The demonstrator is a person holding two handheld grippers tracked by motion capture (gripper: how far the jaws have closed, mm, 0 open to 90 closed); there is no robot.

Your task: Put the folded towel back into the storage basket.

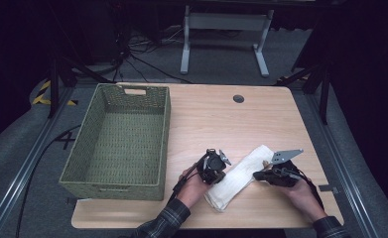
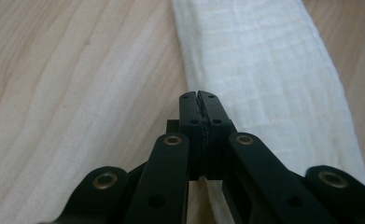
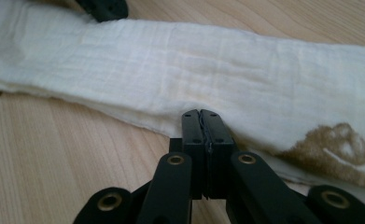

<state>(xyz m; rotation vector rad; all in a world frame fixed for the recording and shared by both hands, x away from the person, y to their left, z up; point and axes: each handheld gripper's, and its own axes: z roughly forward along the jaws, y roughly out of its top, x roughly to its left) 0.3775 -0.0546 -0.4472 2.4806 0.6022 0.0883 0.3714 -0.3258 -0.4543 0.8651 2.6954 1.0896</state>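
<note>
A green woven basket (image 1: 117, 144) stands on the left part of the wooden table (image 1: 211, 119), apart from everything else. Right of it, the left gripper (image 1: 220, 166) sits at the left long edge of a folded white cloth (image 1: 236, 176), its jaws pressed together at that edge; whether fabric is caught between them cannot be told. The right gripper (image 1: 267, 172) meets the opposite edge with jaws likewise closed tight, beside a brown mark (image 3: 334, 144) on the cloth.
</note>
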